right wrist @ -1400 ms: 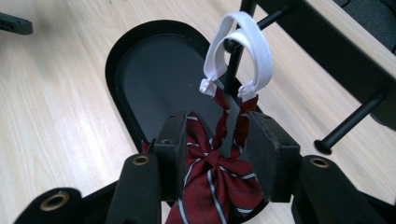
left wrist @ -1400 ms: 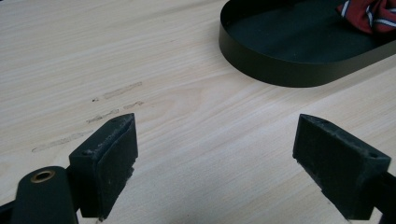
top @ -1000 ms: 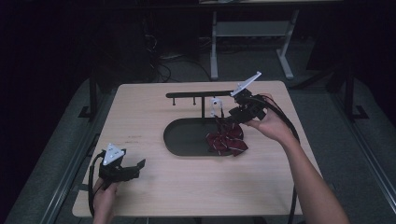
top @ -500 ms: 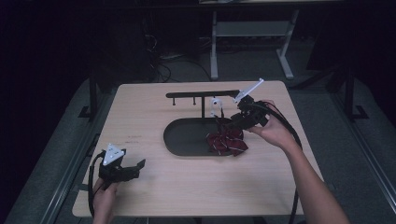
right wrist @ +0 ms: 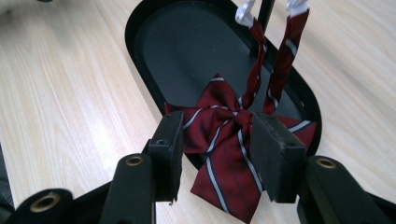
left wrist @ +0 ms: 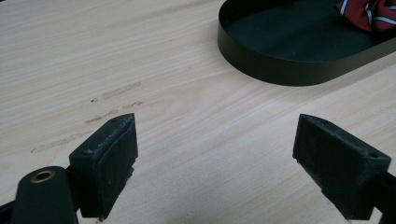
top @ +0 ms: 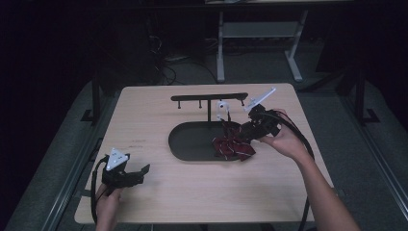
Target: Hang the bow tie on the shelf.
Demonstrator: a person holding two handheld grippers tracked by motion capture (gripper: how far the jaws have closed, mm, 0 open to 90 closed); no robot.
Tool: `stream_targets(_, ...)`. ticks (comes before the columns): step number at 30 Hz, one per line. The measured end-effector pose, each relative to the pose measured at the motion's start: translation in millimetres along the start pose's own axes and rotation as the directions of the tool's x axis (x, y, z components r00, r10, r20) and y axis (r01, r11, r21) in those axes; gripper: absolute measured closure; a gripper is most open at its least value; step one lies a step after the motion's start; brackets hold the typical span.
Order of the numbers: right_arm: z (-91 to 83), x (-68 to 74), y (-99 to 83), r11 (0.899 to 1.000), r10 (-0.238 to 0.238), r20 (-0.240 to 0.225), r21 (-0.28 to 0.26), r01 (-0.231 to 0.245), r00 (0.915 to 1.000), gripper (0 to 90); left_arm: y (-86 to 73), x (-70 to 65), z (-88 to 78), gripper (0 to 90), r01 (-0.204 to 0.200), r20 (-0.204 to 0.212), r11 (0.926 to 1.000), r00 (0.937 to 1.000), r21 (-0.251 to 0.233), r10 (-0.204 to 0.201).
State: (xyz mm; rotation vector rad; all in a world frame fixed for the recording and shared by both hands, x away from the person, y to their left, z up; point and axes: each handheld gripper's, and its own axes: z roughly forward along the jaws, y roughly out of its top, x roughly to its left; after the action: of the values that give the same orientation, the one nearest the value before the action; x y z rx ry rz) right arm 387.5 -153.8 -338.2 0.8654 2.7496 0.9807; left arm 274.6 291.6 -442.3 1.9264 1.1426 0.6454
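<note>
Wooden table (top: 144, 125) | striped bow tie (right wrist: 224, 135) between wide right gripper (right wrist: 217, 154) jaws, ungripped | left gripper (left wrist: 215, 154) open, empty, well apart

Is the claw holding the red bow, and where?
No. The right claw stands open around the dark red striped fabric bow near its knot, not squeezing. The left claw holds nothing.

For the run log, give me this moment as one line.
right gripper: open astride bow tie | bow tie: on tray rim, straps up to rack | left gripper: open over table
</note>
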Motion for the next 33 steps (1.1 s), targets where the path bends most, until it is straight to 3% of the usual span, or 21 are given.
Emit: stream_targets(33, 6.0, 1.3, -46.2, 0.998, 0.056, -0.016, 0.014, -0.055, 0.9983, 52.6, -0.3, -0.3, 0.1, 13.6, -0.001, -0.001, 1.0000, 1.0000, -0.001, 0.001)
